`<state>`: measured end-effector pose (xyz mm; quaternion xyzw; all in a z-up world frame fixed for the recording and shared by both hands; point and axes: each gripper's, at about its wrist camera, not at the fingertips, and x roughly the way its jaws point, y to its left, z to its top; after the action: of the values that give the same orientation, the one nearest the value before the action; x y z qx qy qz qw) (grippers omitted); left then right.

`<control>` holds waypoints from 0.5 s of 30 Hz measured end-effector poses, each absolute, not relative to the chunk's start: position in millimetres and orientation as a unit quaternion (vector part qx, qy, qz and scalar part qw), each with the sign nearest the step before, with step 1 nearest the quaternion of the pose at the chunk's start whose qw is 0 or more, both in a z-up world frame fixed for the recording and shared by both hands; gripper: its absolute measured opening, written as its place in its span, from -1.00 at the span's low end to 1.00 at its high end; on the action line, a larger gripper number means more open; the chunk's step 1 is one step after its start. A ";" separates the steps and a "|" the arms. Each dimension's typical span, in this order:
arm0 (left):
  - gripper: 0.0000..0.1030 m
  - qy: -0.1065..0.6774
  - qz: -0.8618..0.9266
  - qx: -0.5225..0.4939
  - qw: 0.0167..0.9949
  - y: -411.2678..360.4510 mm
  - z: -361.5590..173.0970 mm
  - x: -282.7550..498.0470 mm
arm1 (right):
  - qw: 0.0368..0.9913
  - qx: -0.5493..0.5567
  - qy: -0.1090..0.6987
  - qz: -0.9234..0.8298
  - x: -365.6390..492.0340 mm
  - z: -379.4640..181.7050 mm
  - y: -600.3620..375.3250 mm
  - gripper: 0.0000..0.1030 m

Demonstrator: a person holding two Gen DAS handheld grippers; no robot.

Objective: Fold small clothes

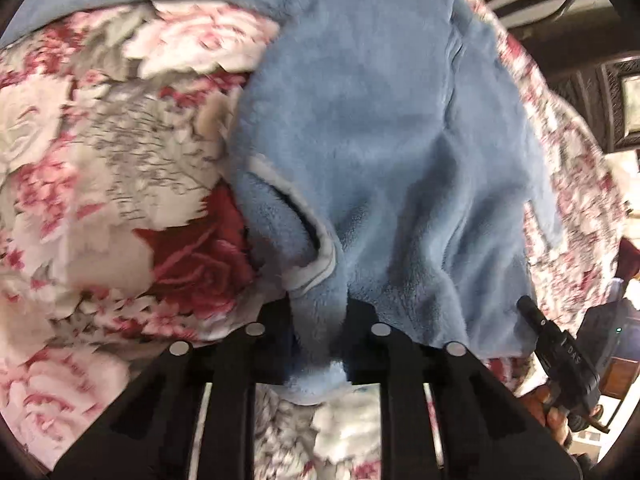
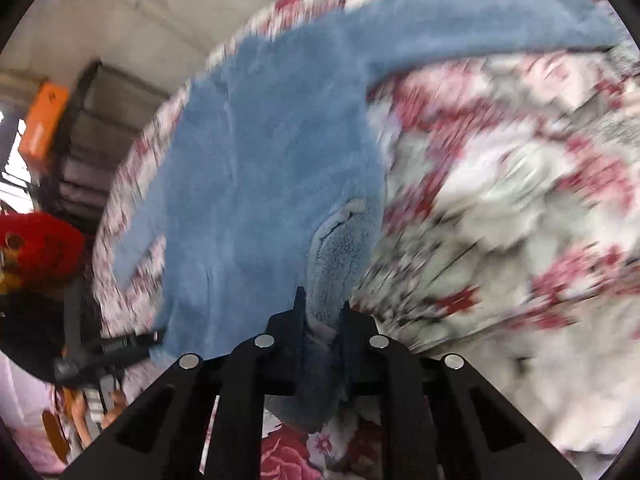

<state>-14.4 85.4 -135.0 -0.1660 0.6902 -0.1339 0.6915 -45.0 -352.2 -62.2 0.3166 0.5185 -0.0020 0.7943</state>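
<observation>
Left wrist view: the left hand-held gripper (image 1: 318,308) pinches a bunched fold of the blue fleece garment (image 1: 380,140), which hides its fingertips. The garment, plush with a pale-trimmed opening, lies on a floral blanket (image 1: 100,160) of red and pink roses, smeared by blur. At the right edge, the right hand-held gripper (image 1: 532,312) is partly cut off.

Right wrist view: that right hand-held gripper (image 2: 322,308) is clamped on another fleece fold; one long part of the garment (image 2: 260,152) sweeps towards the upper right. The blanket (image 2: 500,200) is heavily blurred.
</observation>
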 end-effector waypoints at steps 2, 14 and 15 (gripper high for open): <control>-0.74 0.683 -0.135 -0.162 0.699 93.2 -124.8 -19.4 | 0.805 0.313 0.504 -0.024 -53.4 -50.1 -366.8 -0.73; 0.56 0.654 -0.075 -0.089 0.748 114.2 -86.4 -32.9 | 0.842 0.202 0.488 -0.108 -64.5 -22.8 -366.7 0.30; 0.66 0.633 -0.082 -0.079 0.766 105.6 -71.9 -32.3 | 0.851 0.203 0.474 -0.097 -63.6 -16.3 -364.5 0.38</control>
<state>-32.3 105.6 -71.9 -0.0792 0.6331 -0.0824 0.7656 -63.6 -364.5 -16.3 0.2029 0.4738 -0.0968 0.8514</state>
